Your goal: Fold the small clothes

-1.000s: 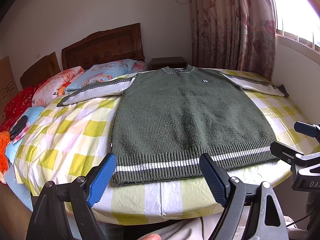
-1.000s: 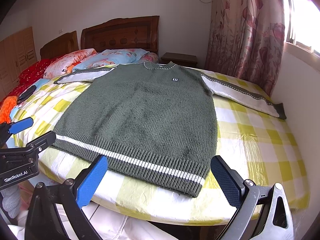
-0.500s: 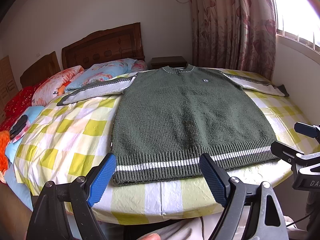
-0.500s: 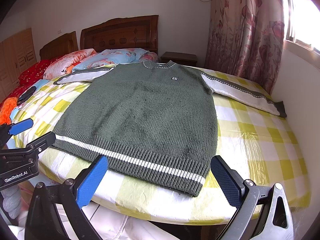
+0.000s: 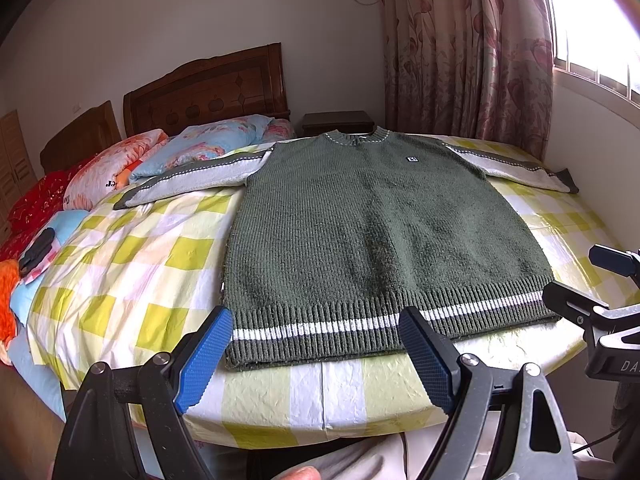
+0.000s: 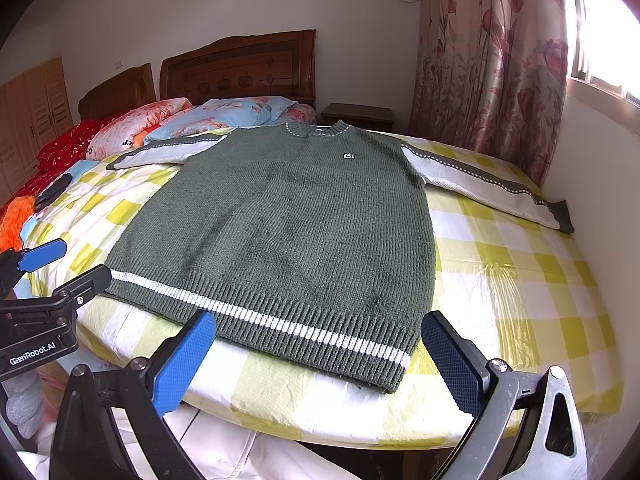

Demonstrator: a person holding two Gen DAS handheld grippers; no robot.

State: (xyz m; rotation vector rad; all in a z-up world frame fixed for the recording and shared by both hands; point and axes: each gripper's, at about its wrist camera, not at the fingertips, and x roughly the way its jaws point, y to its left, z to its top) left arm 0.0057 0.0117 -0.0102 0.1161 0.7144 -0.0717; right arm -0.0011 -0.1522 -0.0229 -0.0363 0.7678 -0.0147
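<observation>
A dark green knit sweater [image 5: 372,232] with grey-white sleeves and a white-striped hem lies flat, front up, on the bed, both sleeves spread sideways. It also shows in the right wrist view [image 6: 292,232]. My left gripper [image 5: 316,356] is open and empty, held just before the hem's left part. My right gripper [image 6: 320,360] is open and empty, just before the hem's right part. Each gripper shows at the edge of the other's view: the right one [image 5: 600,280], the left one [image 6: 52,268].
The bed [image 5: 132,264] has a yellow-and-white checked sheet. Floral pillows [image 5: 208,144] and a wooden headboard [image 5: 208,84] are at the far end. A wall [image 6: 600,152] and curtains [image 5: 460,52] run along the right. A dark object [image 5: 38,248] lies at the left.
Both grippers have edged slightly closer to the sweater's hem. Nothing on the bed has moved.
</observation>
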